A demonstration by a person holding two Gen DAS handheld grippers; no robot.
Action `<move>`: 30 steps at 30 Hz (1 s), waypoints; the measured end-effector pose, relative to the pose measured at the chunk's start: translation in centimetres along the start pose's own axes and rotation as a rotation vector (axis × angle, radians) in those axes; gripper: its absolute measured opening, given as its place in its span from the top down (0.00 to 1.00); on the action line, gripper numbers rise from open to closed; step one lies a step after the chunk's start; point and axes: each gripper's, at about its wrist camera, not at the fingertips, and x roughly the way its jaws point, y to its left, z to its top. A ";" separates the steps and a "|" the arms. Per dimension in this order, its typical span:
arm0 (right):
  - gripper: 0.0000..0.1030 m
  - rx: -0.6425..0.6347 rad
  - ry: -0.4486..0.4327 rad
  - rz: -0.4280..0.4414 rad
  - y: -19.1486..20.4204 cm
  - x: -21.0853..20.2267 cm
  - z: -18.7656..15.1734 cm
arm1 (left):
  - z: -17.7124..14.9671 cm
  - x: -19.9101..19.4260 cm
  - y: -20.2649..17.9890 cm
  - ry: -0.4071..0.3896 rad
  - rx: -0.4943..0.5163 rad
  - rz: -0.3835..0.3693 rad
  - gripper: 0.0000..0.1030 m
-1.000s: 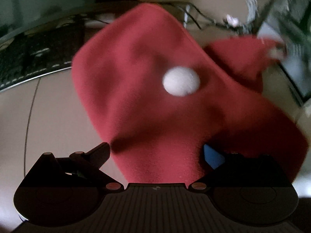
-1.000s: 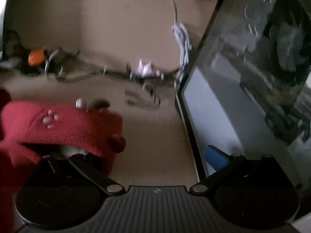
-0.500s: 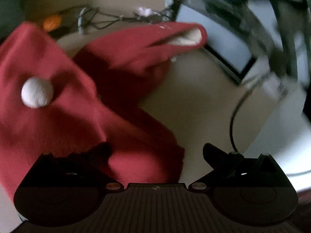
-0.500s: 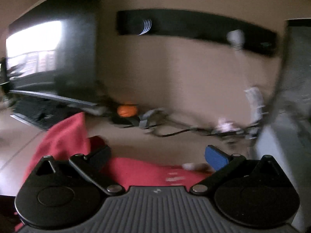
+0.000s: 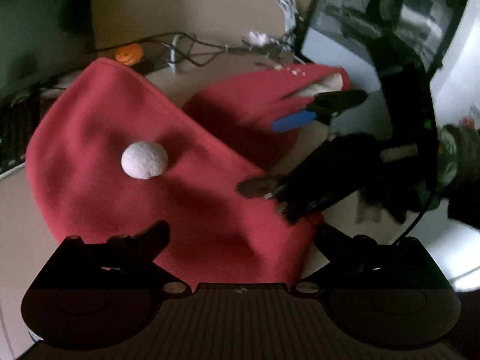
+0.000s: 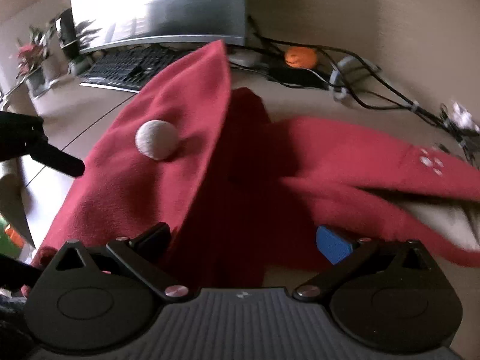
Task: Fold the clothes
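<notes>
A red fleece garment (image 5: pixel 114 138) with a white pompom (image 5: pixel 144 160) lies spread on the beige desk, one flap folded diagonally over the rest. A sleeve (image 6: pixel 375 156) with a cream lining and small white dots stretches to the right. My left gripper (image 5: pixel 240 234) is open low over the garment's near edge, cloth lying between its fingers. My right gripper (image 6: pixel 243 240) is also open above the darker middle fold. In the left wrist view the right gripper (image 5: pixel 258 156) comes in from the right, by the sleeve.
A monitor (image 6: pixel 162 6) and a black keyboard (image 6: pixel 126 66) stand at the back of the desk (image 6: pixel 315 108). An orange pumpkin figure (image 6: pixel 300 57) sits among tangled cables (image 6: pixel 375 90). A second screen (image 5: pixel 375 30) stands to the right. Potted plants (image 6: pixel 30 57) are far left.
The right gripper has swung down from facing the wall and now hangs over the garment, showing up in the left wrist view. The left wrist view has shifted, centring the pompom flap.
</notes>
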 end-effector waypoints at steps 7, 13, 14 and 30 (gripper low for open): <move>0.00 0.068 0.005 -0.010 -0.7 0.7 -0.7 | 2.4 -0.6 -0.9 -0.009 0.178 -0.009 0.00; 0.00 0.138 0.012 -0.036 -0.7 1.1 -1.5 | 4.7 -1.0 1.4 -0.061 0.200 0.023 0.00; 0.00 0.122 0.002 -0.053 -0.2 0.7 -1.6 | 5.2 -0.9 2.1 -0.074 0.184 0.050 0.00; 0.00 0.139 0.001 -0.239 2.7 -0.7 -5.4 | 11.1 14.6 14.0 -0.083 -0.074 0.399 0.00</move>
